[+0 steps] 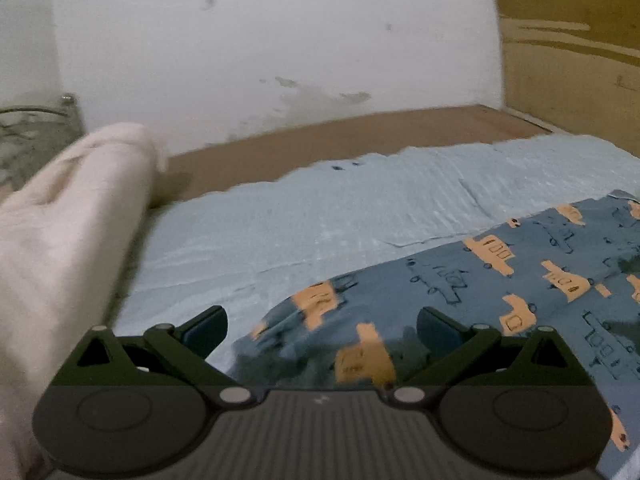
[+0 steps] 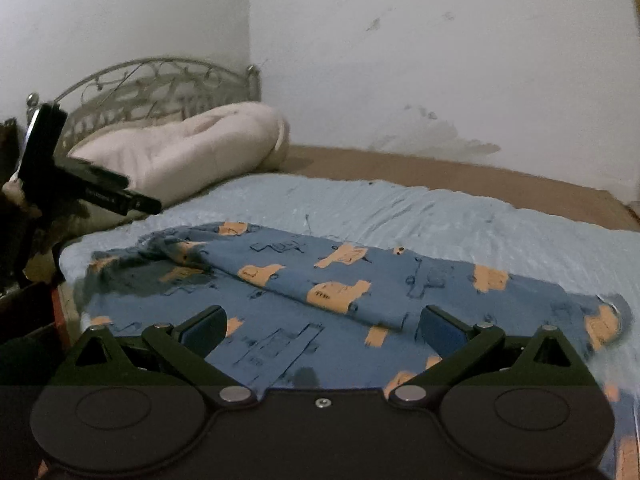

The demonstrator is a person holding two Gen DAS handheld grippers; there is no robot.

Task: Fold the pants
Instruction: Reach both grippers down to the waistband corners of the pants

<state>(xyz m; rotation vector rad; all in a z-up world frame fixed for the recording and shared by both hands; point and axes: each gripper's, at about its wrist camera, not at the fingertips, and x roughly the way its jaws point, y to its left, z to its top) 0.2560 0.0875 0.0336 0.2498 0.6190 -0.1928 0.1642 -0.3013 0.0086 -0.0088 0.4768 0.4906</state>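
Note:
Blue pants [image 2: 340,280] with orange car prints lie on a light blue sheet [image 2: 400,208] on the bed, one leg folded over the other. They also show in the left wrist view [image 1: 460,292], at the right and under the gripper. My left gripper [image 1: 322,330] is open and empty, just above the left end of the pants. It also shows in the right wrist view [image 2: 100,192] at the far left. My right gripper [image 2: 322,330] is open and empty, low over the near part of the pants.
A rolled pinkish white blanket [image 2: 188,152] lies at the head of the bed, seen in the left wrist view [image 1: 72,216] too. A metal headboard [image 2: 160,88] stands behind it. White walls enclose the bed. A brown mattress edge [image 1: 320,136] runs along the wall.

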